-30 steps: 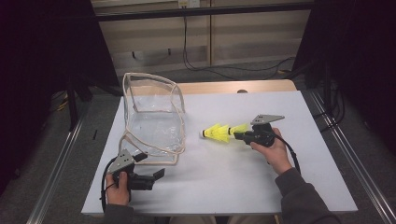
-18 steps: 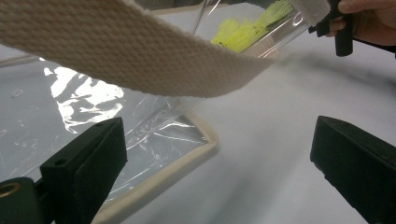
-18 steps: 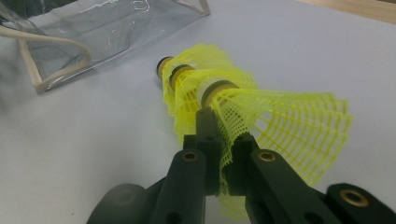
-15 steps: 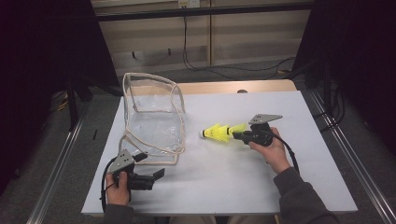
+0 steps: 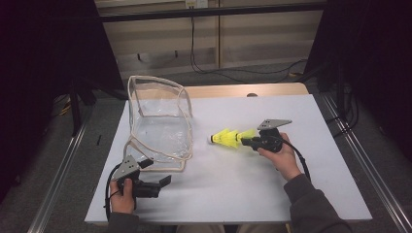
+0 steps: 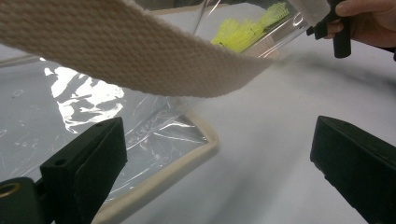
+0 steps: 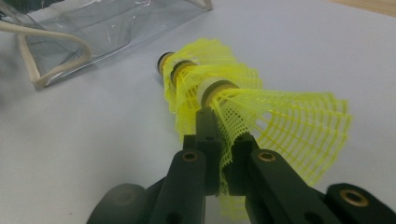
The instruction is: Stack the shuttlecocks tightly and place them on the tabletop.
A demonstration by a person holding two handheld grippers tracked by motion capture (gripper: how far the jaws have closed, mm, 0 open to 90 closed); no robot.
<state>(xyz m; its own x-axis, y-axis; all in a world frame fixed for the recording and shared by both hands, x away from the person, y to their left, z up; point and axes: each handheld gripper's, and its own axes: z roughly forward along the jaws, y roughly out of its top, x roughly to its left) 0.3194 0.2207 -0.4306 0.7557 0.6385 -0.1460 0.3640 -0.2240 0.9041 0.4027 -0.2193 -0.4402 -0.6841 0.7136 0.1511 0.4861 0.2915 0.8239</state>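
A nested stack of yellow shuttlecocks [image 5: 228, 138] [image 7: 233, 100] hangs just over the white table, cork ends toward the bag. My right gripper [image 5: 249, 142] [image 7: 218, 154] is shut on the mesh skirt of the nearest shuttlecock. A clear plastic bag [image 5: 160, 124] with cream webbing trim stands open at the table's left. My left gripper [image 5: 165, 180] [image 6: 219, 168] is open at the bag's near corner, holding nothing; the cream strap [image 6: 116, 51] crosses above its jaws. Through the bag's plastic the left gripper view shows the shuttlecocks [image 6: 243, 30].
The white table top [image 5: 233, 194] has free room in front of and behind the shuttlecocks. A wooden edge [image 5: 243, 91] runs along the far side. Metal rails [image 5: 359, 160] flank the table, and cables lie on the floor beyond.
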